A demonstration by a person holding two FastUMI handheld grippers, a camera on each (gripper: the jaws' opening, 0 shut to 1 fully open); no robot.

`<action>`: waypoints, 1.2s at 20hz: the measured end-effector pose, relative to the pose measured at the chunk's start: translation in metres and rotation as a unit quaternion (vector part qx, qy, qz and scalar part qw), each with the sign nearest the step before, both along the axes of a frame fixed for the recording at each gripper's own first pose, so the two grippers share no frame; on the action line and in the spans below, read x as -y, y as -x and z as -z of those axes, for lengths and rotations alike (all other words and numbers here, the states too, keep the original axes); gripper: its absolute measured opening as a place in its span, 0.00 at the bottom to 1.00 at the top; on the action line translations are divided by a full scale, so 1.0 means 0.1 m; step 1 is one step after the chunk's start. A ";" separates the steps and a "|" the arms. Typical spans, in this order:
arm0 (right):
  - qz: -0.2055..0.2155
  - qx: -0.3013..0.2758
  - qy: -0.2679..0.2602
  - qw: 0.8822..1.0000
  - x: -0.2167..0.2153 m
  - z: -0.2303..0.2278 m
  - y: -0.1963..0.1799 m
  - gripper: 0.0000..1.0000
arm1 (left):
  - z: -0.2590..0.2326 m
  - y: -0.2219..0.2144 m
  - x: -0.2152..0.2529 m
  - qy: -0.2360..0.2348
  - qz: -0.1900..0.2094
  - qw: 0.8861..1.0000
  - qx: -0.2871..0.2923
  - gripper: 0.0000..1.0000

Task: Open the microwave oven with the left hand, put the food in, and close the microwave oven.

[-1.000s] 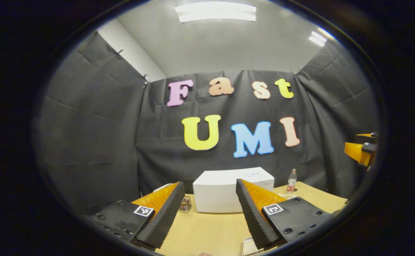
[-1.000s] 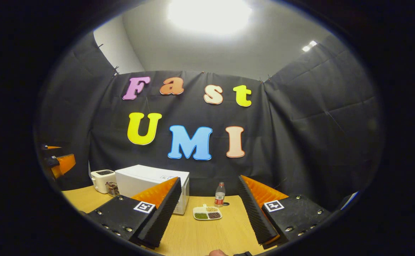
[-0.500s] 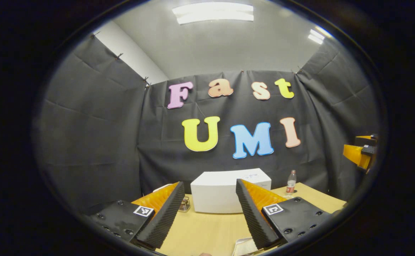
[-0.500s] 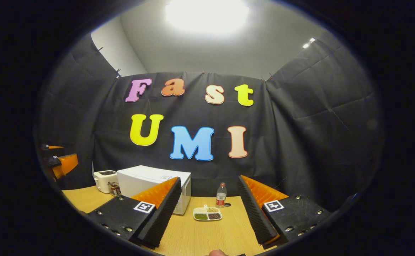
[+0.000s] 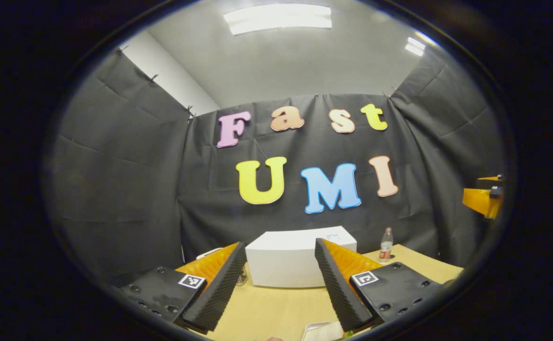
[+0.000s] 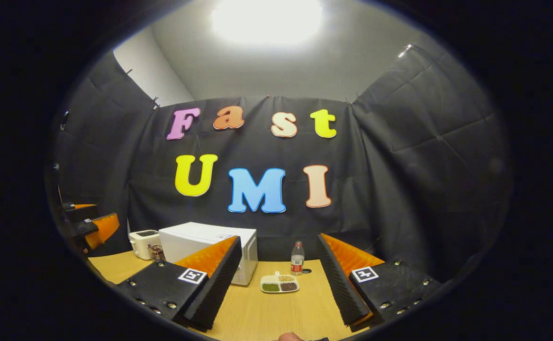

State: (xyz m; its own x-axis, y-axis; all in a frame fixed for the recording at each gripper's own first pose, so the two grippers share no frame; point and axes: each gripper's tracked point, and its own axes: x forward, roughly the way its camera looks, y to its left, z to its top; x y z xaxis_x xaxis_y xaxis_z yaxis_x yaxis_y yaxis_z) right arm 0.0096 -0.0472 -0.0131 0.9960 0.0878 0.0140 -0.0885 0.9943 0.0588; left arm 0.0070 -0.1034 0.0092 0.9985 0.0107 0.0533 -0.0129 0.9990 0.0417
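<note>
A: Microwave [image 5: 300, 259] sits at the back of the table [image 5: 276, 310], door shut, well ahead of the left gripper [image 5: 280, 284], whose jaws stand wide apart and hold nothing.

B: And the food?

A: Tray [image 6: 279, 283] with three fillings, on the table just right of the microwave in the right gripper view, near a bottle [image 6: 297, 258]. The right gripper [image 6: 278, 282] is also spread wide and empty, well short of the tray.

B: What worries you?

A: I can't make out a handle or button from here, so the left gripper might close on the wrong edge and slip, or drag the whole microwave instead of swinging the door.

B: Anything beside it?

A: A toaster [image 6: 142, 243] and a small rack [image 6: 156, 253] stand close on its left. A wide approach could knock them.

B: The tray?

A: It looks shallow with loose contents. I'd guess a tilted grip spills them, or a careless reach tips the bottle.
</note>
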 end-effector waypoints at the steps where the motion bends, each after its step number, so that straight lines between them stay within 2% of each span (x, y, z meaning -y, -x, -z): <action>1: 0.003 -0.002 0.000 1.000 0.00 0.01 -0.01 0.95 | 0.03 -0.10 0.03 0.001 0.006 1.000 0.002 0.99; 6: 0.028 -0.010 -0.007 1.000 -0.04 0.02 -0.08 0.95 | 0.19 -0.70 0.13 0.006 0.033 0.999 0.004 0.93; 7: 0.036 -0.009 -0.005 0.999 -0.06 0.01 -0.08 0.95 | 0.26 -0.85 0.16 0.008 0.041 0.999 0.001 1.00; 16: 0.102 -0.013 0.018 0.995 -0.19 0.00 -0.27 0.95 | 0.98 -2.03 0.55 0.013 0.110 0.993 -0.036 0.99; 18: 0.118 -0.020 0.021 0.993 -0.19 0.03 -0.30 0.95 | 1.17 -2.23 0.66 0.019 0.124 0.991 -0.050 0.97; 19: 0.126 -0.023 0.025 0.991 -0.19 0.05 -0.31 0.95 | 1.25 -2.33 0.72 0.022 0.132 0.989 -0.056 1.00; 20: 0.135 -0.027 0.030 0.990 -0.17 0.06 -0.31 0.95 | 1.35 -2.42 0.77 0.024 0.138 0.988 -0.062 0.97; 21: 0.144 -0.030 0.035 0.988 -0.16 0.07 -0.31 0.95 | 1.43 -2.51 0.82 0.025 0.144 0.987 -0.068 1.00; 22: 0.153 -0.032 0.040 0.987 -0.15 0.09 -0.31 0.95 | 1.51 -2.61 0.87 0.026 0.150 0.986 -0.074 0.97; 24: 0.170 -0.040 0.048 0.984 -0.14 0.12 -0.29 0.95 | 1.69 -2.77 0.99 0.029 0.163 0.982 -0.087 1.00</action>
State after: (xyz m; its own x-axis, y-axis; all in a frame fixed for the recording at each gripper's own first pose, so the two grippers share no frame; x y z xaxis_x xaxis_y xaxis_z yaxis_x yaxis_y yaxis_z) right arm 0.0388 -0.0330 -0.0255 0.9658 -0.2531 -0.0569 0.2509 0.9670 -0.0432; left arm 0.2838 -0.2023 -0.1594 0.9436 -0.3123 -0.1096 0.3094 0.9500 -0.0430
